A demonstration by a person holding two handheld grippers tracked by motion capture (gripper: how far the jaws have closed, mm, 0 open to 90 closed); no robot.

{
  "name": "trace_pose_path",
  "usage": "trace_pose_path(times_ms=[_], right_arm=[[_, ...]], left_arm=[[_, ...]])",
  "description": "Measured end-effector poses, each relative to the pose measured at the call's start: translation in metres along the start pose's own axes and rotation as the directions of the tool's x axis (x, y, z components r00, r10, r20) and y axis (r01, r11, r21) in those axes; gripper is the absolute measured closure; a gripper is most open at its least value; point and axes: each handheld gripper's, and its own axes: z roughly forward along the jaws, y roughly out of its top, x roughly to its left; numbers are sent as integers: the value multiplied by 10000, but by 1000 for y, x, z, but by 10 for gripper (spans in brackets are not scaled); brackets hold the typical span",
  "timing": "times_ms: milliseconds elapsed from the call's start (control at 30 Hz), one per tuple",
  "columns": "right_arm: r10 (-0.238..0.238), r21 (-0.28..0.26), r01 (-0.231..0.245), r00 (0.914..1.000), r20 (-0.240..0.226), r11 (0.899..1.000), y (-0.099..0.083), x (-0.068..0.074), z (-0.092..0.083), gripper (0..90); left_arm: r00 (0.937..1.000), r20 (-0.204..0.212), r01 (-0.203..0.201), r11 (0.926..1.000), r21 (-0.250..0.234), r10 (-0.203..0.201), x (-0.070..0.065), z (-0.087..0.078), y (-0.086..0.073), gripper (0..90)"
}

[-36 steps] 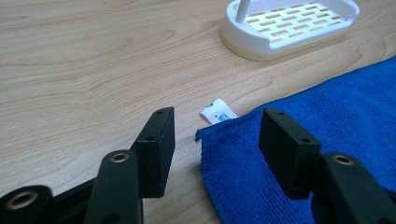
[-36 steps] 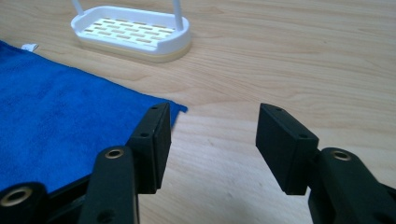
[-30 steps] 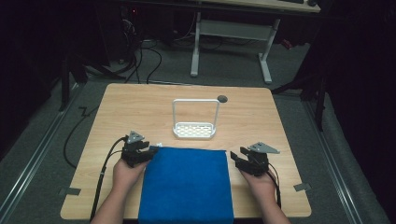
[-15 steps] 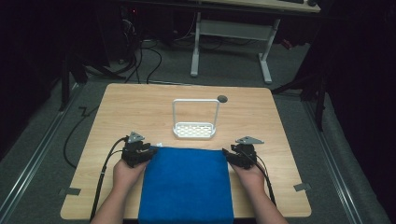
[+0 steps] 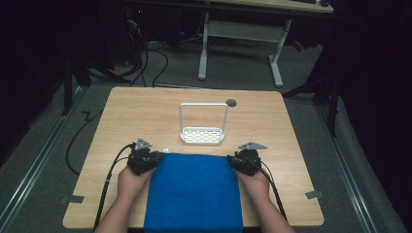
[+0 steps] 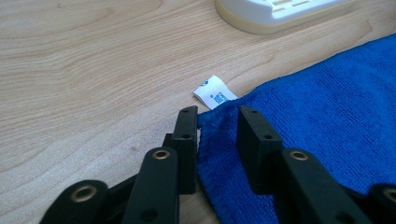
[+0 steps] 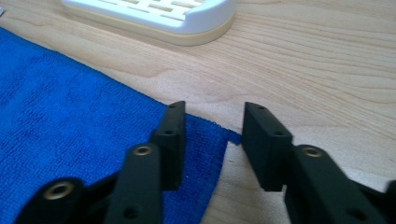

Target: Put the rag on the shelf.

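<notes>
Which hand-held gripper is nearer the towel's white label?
Left. The left hand-held gripper straddles the blue towel corner beside the white label; the right hand-held gripper sits at the opposite far corner.

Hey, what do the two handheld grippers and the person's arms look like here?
Both the left gripper and the right gripper are black, each topped by a grey three-cornered plate and trailing a black cable. Their flat rectangular jaws carry brass-coloured rivets. The forearms are bare, without sleeves.

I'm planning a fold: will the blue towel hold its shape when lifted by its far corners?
Probably not. The blue towel looks like soft terry, so it should droop between the left gripper and right gripper. It seems light, and its nap should resist slipping.
</notes>
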Motion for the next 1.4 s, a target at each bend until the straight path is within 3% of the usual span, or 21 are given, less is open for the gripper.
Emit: trace_pose_path(times_ms=[333,533,700,1000,1100,1200,1233,1300,1400], right_arm=[[-646,59,646,9979,105,9979,-2,10,-1,865],[-768,-200,770,9970,122,9968,-3,14,-4,881],[-543,-1106,547,9985,67,9924,-1,14,-20,881],[-320,-2130,266,9992,-219,9767,-8,13,-41,882],[-182,-2606,90,9993,-332,9654,-14,13,-52,882],[-123,-2948,13,9993,-355,9556,-17,13,-60,883],[-180,-2979,77,9993,-319,9546,-18,13,-62,883],[-246,-3012,155,9993,-266,9534,-18,13,-64,883],[-282,-3306,207,9994,-180,9435,-18,13,-73,883]], left_arm=[[9998,128,176,9997,-187,-173,2,-2,-2,862],[10000,95,36,9981,-615,-30,0,-8,-1,880],[9998,43,-163,9939,-1086,168,-4,-14,1,882],[9989,253,-339,9851,-1688,387,-13,-24,3,881],[9985,292,-384,9752,-2180,459,-18,-30,1,881],[9988,334,-273,9718,-2341,361,-19,-34,1,882],[9989,328,-245,9667,-2548,340,-21,-38,1,882],[9988,313,-273,9637,-2656,369,-22,-40,1,881],[9988,226,-346,9564,-2901,430,-26,-46,3,882]])
